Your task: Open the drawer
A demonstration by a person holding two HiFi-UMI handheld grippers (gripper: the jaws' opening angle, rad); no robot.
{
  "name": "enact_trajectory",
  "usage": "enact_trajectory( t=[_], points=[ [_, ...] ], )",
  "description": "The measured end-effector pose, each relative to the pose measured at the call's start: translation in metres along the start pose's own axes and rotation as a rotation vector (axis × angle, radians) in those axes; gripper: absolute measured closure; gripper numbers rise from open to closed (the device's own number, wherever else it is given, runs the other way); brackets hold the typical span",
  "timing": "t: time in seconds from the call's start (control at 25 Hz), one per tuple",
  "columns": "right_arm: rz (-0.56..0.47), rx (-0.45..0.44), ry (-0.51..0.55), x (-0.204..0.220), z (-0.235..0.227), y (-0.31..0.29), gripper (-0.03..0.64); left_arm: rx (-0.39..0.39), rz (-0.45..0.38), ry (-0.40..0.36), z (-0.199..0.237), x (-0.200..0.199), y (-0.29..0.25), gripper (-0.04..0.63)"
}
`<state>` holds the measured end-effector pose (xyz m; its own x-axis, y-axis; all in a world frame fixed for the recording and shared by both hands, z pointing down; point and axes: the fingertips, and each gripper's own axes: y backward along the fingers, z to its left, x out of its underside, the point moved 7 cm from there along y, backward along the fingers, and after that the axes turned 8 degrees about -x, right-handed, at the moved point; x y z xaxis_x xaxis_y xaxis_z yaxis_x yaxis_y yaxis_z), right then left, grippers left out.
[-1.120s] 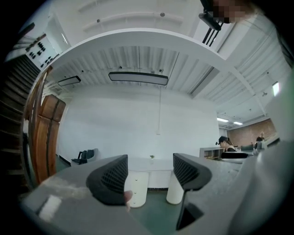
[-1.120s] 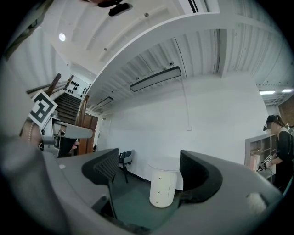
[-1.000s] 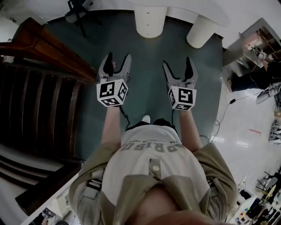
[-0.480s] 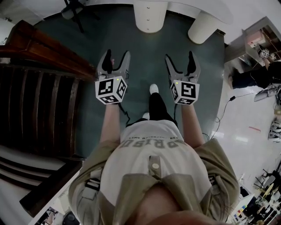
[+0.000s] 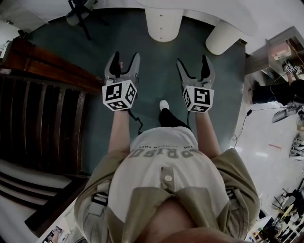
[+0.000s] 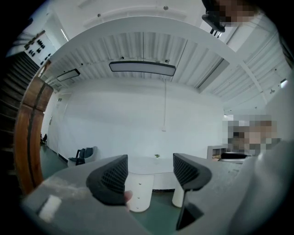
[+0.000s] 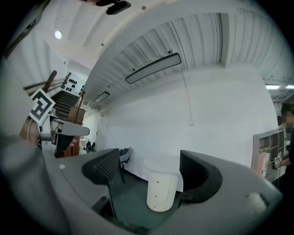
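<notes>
A white rounded drawer pedestal (image 5: 162, 23) with three small knobs stands ahead under a white desk; it also shows in the right gripper view as the drawer pedestal (image 7: 161, 188) and in the left gripper view as the drawer pedestal (image 6: 139, 195). My left gripper (image 5: 124, 62) is held open above the green floor, well short of the pedestal. My right gripper (image 5: 195, 67) is open too, level with the left one. Nothing sits between either pair of jaws. A second white leg (image 5: 224, 37) stands to the right of the pedestal.
A dark wooden staircase (image 5: 42, 118) with a banister runs along the left. A chair (image 5: 78, 14) stands at the far left of the green floor (image 5: 156, 80). Shelves and cables (image 5: 280, 71) crowd the right side. The person's foot (image 5: 164, 105) shows between the grippers.
The person has stepped forward: the pedestal and desk sit slightly nearer and the foot has shifted. Both grippers stay open and keep their spacing.
</notes>
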<state>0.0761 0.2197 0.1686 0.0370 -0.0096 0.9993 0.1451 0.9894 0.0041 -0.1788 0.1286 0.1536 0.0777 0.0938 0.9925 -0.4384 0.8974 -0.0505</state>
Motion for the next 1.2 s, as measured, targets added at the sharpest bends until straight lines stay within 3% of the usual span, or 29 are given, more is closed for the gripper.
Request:
enact_trajectory(
  t=[0.52,0.92,1.2],
  points=[
    [-0.014,-0.014,0.029,-0.011,-0.075,-0.106,0.211,-0.02,-0.025,-0.02,-0.019,-0.021,-0.125,0.272],
    [0.033,-0.02,0.033,0.013,-0.08,-0.158,0.212,-0.071,0.012,-0.015,0.01,-0.007,-0.162,0.272],
    [0.052,-0.016,0.035,0.028,-0.076,-0.2,0.212,-0.056,0.029,-0.013,0.03,0.004,-0.197,0.273]
  ],
)
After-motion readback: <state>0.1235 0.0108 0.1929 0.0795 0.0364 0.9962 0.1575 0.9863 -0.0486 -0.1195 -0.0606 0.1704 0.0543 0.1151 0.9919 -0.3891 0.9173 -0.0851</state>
